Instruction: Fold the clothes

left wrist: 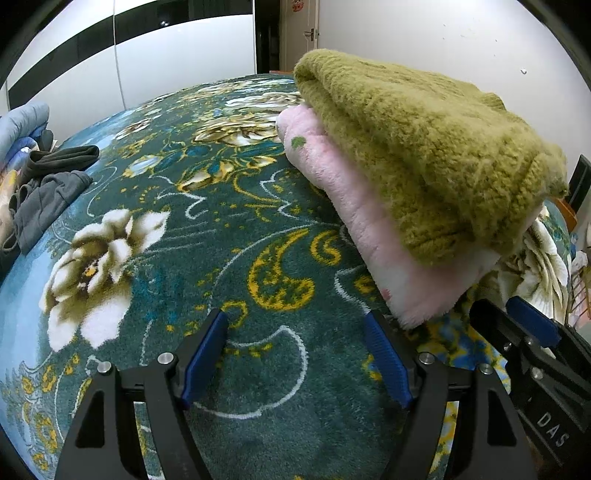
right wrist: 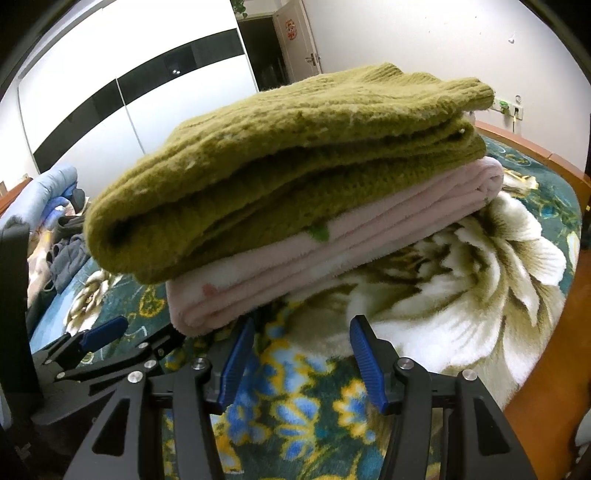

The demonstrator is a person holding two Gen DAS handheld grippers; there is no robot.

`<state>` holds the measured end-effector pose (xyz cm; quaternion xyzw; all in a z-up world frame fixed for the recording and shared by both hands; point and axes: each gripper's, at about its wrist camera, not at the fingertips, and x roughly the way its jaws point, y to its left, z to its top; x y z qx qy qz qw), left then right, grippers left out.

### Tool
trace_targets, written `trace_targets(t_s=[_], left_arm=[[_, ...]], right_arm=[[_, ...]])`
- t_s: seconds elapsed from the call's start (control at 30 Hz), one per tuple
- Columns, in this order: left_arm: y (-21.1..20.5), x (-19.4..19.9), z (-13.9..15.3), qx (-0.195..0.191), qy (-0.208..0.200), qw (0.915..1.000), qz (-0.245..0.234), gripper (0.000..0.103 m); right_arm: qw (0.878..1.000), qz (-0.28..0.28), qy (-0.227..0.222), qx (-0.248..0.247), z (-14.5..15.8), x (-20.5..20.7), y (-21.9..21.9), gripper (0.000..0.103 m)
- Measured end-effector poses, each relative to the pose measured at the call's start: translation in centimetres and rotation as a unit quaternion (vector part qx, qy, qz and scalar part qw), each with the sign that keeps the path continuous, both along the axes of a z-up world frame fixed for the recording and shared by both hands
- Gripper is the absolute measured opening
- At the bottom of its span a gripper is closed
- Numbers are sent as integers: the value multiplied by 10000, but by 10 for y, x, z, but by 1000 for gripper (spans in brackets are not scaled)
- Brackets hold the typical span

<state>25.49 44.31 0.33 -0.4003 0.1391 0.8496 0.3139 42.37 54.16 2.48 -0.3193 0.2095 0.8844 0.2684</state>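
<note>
Already, a folded green sweater (right wrist: 288, 155) is lying on a folded pink garment (right wrist: 332, 258) on the bed (left wrist: 221, 240), both claws, left (left wrist: 297, 354) and right (right wrist: 301, 354), are hovering spread and empty beside that stack, and dark clothes (left wrist: 48, 188) well apart from it are waiting unfolded.

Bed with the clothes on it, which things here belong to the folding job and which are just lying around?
Part of the job:
green sweater, folded, on top
pink fleece garment, folded, underneath
dark grey clothes, unfolded heap
left gripper and right gripper, both open, empty

Just lying about:
floral blanket
blue bedding
wardrobe
door
</note>
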Motion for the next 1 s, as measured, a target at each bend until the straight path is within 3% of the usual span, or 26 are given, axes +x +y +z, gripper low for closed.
trace_targets(t_s=[0.37, 1.0], left_arm=[[0, 0, 0, 25, -23, 10000, 6, 78], [0, 0, -2, -4, 4, 10000, 3, 79]], right_arm=[[9995, -82, -199, 226, -1, 5, -10, 59], [9976, -614, -138, 286, -3, 28, -10, 59]])
